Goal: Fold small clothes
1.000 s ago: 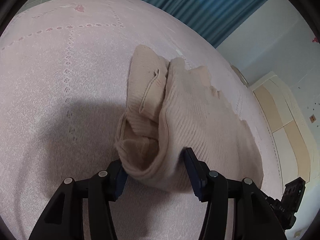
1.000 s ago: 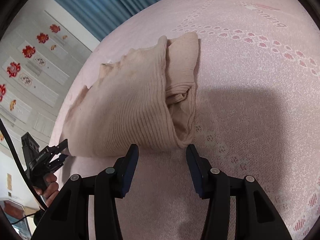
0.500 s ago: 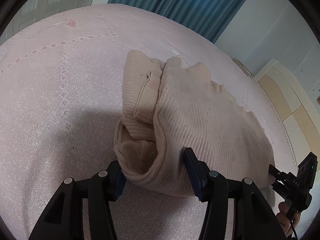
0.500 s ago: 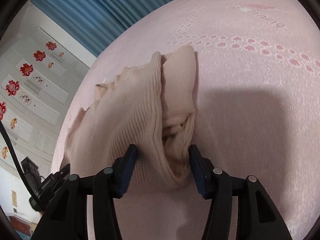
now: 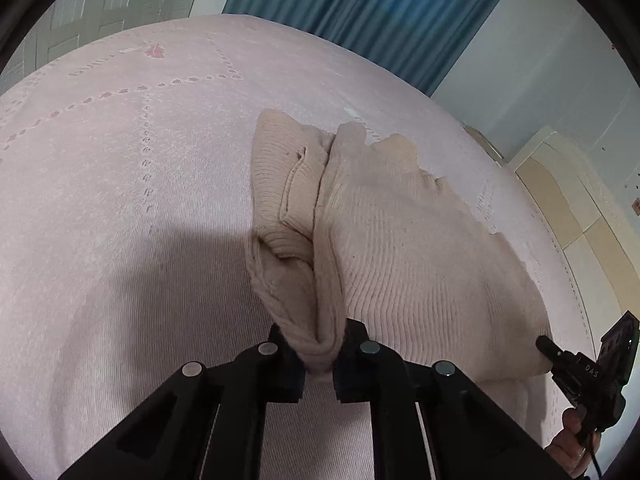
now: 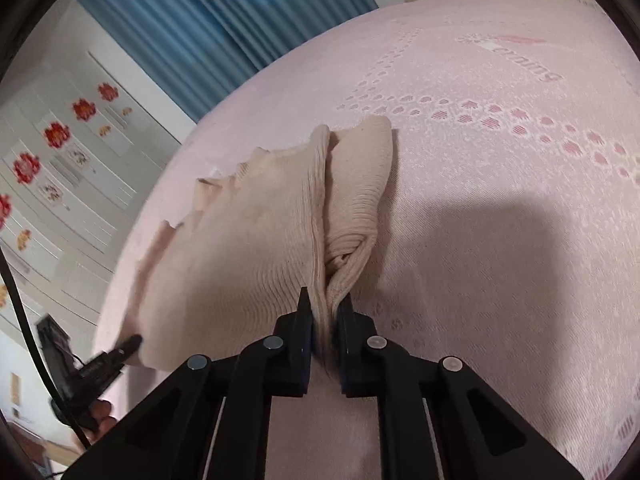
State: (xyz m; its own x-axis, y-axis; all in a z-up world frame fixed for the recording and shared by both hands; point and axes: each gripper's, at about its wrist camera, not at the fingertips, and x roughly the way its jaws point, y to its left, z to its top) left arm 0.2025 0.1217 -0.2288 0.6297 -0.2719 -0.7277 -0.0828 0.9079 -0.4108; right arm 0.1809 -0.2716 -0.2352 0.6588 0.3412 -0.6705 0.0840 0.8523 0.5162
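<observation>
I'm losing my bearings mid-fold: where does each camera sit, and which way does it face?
Left wrist: on the left tongs, looking down across the pink bedspread at the clamped beige ribbed knit garment; right tongs at its right edge.
Right wrist: on the right tongs, same garment; left tongs at left.
Shared: garment, bedspread, blue curtain.

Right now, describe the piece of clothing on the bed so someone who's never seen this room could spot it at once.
Start at the big pink bedspread in front of the blue curtain. Lying on it is a beige ribbed knit sweater, the only garment there. It is partly folded, and the left gripper and right gripper each pinch a near corner.
</observation>
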